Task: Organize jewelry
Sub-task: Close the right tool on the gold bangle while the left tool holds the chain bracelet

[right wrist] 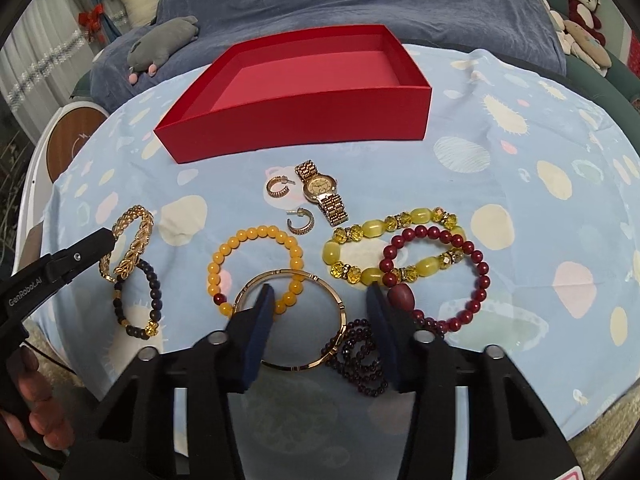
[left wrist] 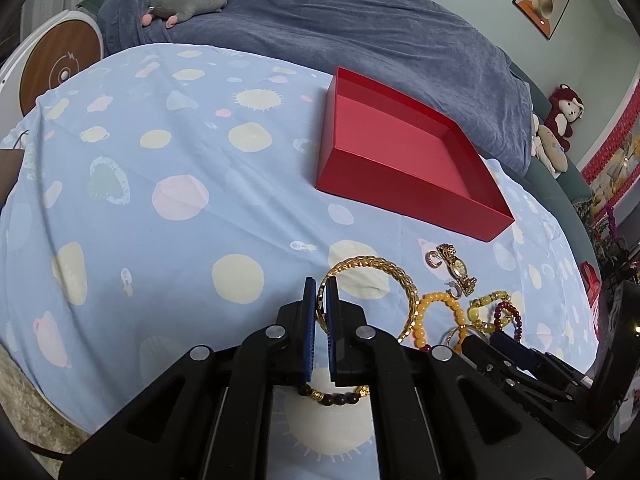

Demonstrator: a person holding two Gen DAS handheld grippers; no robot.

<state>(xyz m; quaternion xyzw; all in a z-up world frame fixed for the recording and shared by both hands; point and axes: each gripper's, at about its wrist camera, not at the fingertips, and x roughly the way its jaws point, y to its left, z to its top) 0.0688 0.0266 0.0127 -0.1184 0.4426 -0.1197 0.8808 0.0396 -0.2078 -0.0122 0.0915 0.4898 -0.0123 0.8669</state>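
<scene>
The left gripper (left wrist: 321,296), tilted downward, was clamped on the gold chain bracelet (left wrist: 370,266). The right gripper (right wrist: 320,308), also tilted downward, stood half-closed around the thin bangle (right wrist: 340,304), not pressing it.

The red box (right wrist: 304,120) at the upper centre of the right wrist view looks like matt card, standing on a thin, smooth printed cloth (right wrist: 500,184) with faint creases, while the blue blanket (left wrist: 360,28) across the top of the left wrist view looks plush and soft. The braided gold bracelet (left wrist: 384,276) and the watch (right wrist: 322,196) are shiny metal; the thin bangle (right wrist: 336,304) is polished metal too. The orange bead bracelet (right wrist: 256,240) and dark red bead bracelet (right wrist: 476,280) are glossy and smooth, the yellow bead bracelet (right wrist: 380,232) mixes milky beads with faceted glassy ones, and the gripper bodies are matt black plastic.
</scene>
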